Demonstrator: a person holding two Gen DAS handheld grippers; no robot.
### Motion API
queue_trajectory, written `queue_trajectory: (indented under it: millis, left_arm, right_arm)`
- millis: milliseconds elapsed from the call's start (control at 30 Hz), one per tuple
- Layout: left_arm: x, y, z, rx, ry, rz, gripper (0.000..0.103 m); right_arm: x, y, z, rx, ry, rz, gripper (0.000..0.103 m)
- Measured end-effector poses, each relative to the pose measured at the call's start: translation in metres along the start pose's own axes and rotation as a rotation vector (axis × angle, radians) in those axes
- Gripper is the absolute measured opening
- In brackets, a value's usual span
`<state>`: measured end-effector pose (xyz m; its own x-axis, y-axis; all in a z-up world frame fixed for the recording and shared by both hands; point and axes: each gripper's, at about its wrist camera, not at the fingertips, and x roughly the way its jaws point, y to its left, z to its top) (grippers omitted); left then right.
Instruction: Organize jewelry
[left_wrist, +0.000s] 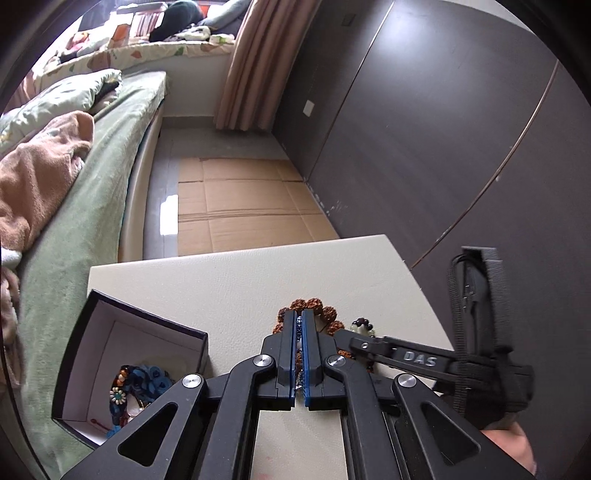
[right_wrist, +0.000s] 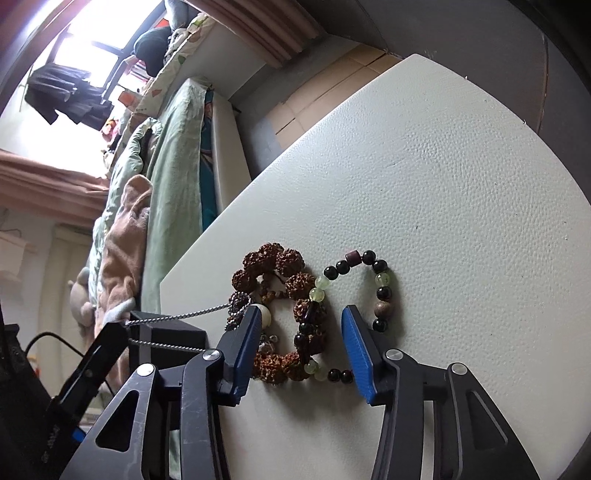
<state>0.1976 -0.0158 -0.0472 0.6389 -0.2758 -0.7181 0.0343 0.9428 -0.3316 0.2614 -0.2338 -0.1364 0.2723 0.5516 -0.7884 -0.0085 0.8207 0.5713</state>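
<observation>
My left gripper (left_wrist: 299, 318) is shut on a thin silver chain, seen in the right wrist view (right_wrist: 199, 314) stretched from its tip back to the jewelry pile. A brown rough-bead bracelet (right_wrist: 284, 291) lies on the white table (right_wrist: 424, 177), overlapped by a bracelet of black and pale green beads (right_wrist: 380, 291). My right gripper (right_wrist: 301, 314) is open, its fingers either side of the brown bracelet just above the table. The brown bracelet also shows beyond the left fingertips (left_wrist: 314, 306). An open black box (left_wrist: 122, 354) at the left holds blue flower jewelry (left_wrist: 144, 384).
A bed with a green cover (left_wrist: 92, 177) runs along the table's left side. Flattened cardboard (left_wrist: 236, 206) lies on the floor beyond the table. A dark wardrobe wall (left_wrist: 424, 129) stands to the right. The right gripper's body (left_wrist: 476, 332) sits at the table's right edge.
</observation>
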Motion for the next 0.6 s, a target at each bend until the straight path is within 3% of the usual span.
queue_trajectory:
  millis: [67, 600]
  left_arm:
    - [-0.006, 0.0, 0.0, -0.003, -0.014, -0.006, 0.001]
    - [-0.034, 0.005, -0.009, -0.014, -0.057, -0.008, 0.001]
  right_arm:
    - [0.001, 0.0, 0.0, 0.0, -0.002, -0.011, 0.02]
    - [-0.025, -0.019, -0.007, 0.062, -0.044, 0.018, 0.01]
